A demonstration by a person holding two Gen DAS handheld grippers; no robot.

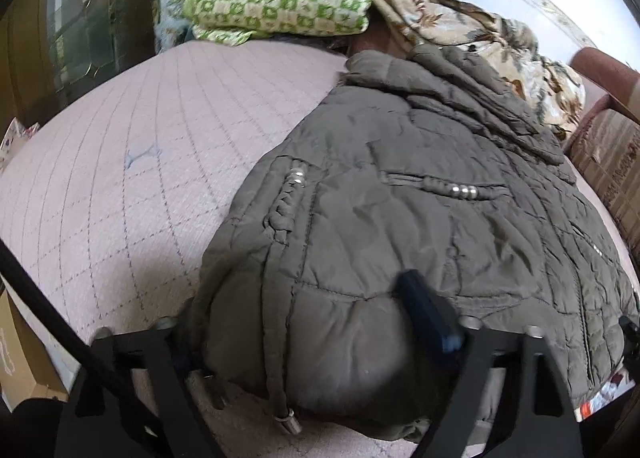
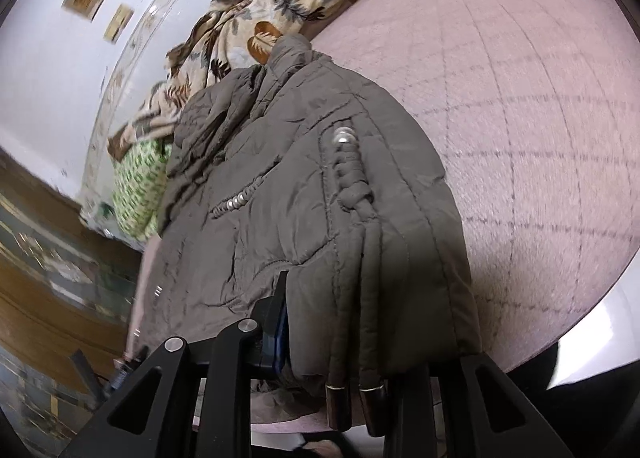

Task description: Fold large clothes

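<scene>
I am holding the hem of the padded jacket [image 1: 400,186] in both tools. My left gripper [image 1: 316,342] is spread wide around a thick bunch of hem: one blue-padded finger [image 1: 428,314] is pressing on top of the fabric, and the other is mostly hidden beneath it. My right gripper [image 2: 344,342] is doing much the same, one pad [image 2: 278,330] against the hem fold; its second finger is buried under cloth, so I cannot tell how firmly it is biting.

From both sets of jaws the jacket is running straight away from me, long axis hem-to-collar, with the collar lying farthest off against the leaf-print blanket [image 1: 480,34]. Neither hand is nearer; they are sharing the near edge, so I judge the coming fold is carrying hem toward collar.

The jacket is olive, quilted and puffy, with braided cords, metal beads and metal-tipped drawstrings [image 2: 352,390] dangling at the hem. Under the jacket is a pink quilted bedcover [image 1: 120,178]; beyond its collar sits a folded green checked cloth [image 1: 276,6].
</scene>
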